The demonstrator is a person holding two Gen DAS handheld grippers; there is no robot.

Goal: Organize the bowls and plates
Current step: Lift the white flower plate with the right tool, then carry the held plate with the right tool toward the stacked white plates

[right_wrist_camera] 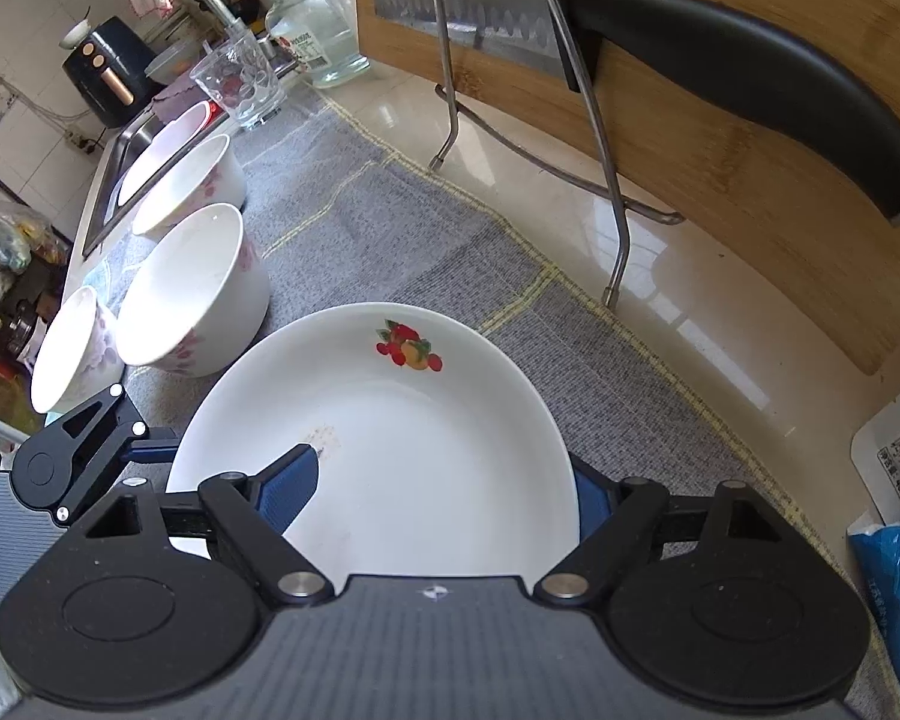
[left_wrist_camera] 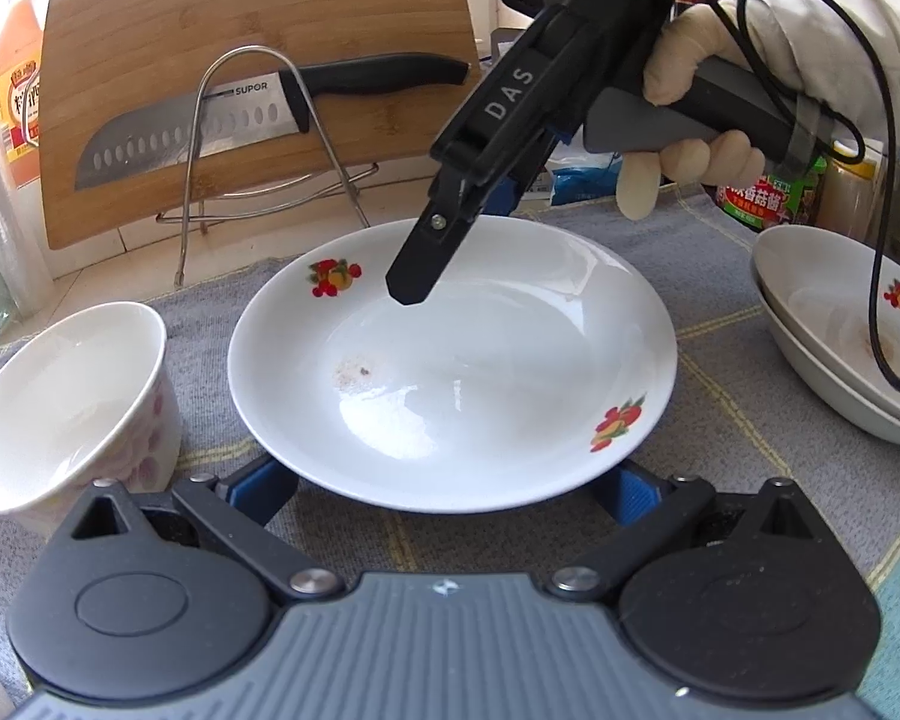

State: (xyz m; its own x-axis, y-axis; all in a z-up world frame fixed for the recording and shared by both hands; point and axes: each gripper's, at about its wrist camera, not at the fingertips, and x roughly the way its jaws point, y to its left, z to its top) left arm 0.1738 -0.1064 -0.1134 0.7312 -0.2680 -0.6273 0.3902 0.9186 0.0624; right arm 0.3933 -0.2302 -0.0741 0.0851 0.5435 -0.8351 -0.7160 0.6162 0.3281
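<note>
Your bench (right_wrist_camera: 624, 252) carries a grey checked mat (left_wrist_camera: 744, 396), and at the bench's back edge a bamboo cutting board (left_wrist_camera: 258, 18) leans upright in a wire rack (left_wrist_camera: 270, 138) with a black-handled knife (left_wrist_camera: 210, 132) across it.

On the mat's middle sits the white plate (left_wrist_camera: 450, 360) with fruit prints on its rim and a small brown smear in its well. Toward the mat's right edge you have two more plates stacked (left_wrist_camera: 834, 354), one nested in the other. Toward the left edge stands a floral bowl (left_wrist_camera: 72, 396); the right wrist view shows more floral bowls in a row (right_wrist_camera: 192, 192) running on toward the sink (right_wrist_camera: 120, 150), with a clear glass (right_wrist_camera: 240, 84) beside it.

Your left tongs (left_wrist_camera: 450, 489) are spread wide, one blue pad on either side of the plate's near rim, holding nothing. Your right tongs (right_wrist_camera: 444, 489) are also wide open: one finger (right_wrist_camera: 288, 486) reaches over the plate's inside and the other lies outside the rim, so the rim stands between them, not clamped. Your gloved right hand (left_wrist_camera: 714, 120) holds that tool's handle.
</note>
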